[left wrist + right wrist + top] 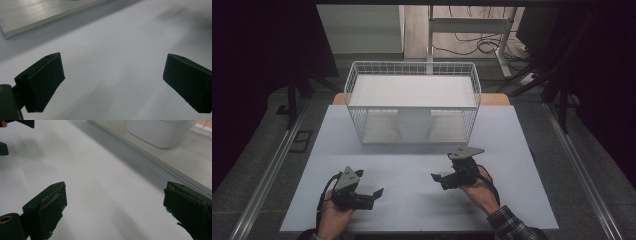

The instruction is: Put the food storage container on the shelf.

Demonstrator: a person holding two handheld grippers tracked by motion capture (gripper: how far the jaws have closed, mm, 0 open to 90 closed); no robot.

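A white wire basket point(412, 102) with a flat white shelf board on top sits in the upper middle of the high view, at the far part of the pale grey table top point(412, 200). Inside it, down low, stands a round white plastic container point(414, 125); in the right gripper view it sits at the upper right of the frame point(160, 132). The left gripper point(374, 194) is in the lower left of the high view and the right gripper point(435, 178) is in the lower middle, a bit right. Both have their jaws spread wide and hold nothing, and they point at each other with a gap between them. The next job looks like reaching for the container. To do it well, I think the right gripper should turn toward the basket, stay low, and go in straight under the shelf board. The wire walls and the basket's lower front edge point(150, 157) could catch a jaw, so slow moves are best. The table in front of the basket is bare, so there is plenty of room to swing. The near table edge is close to the hands.
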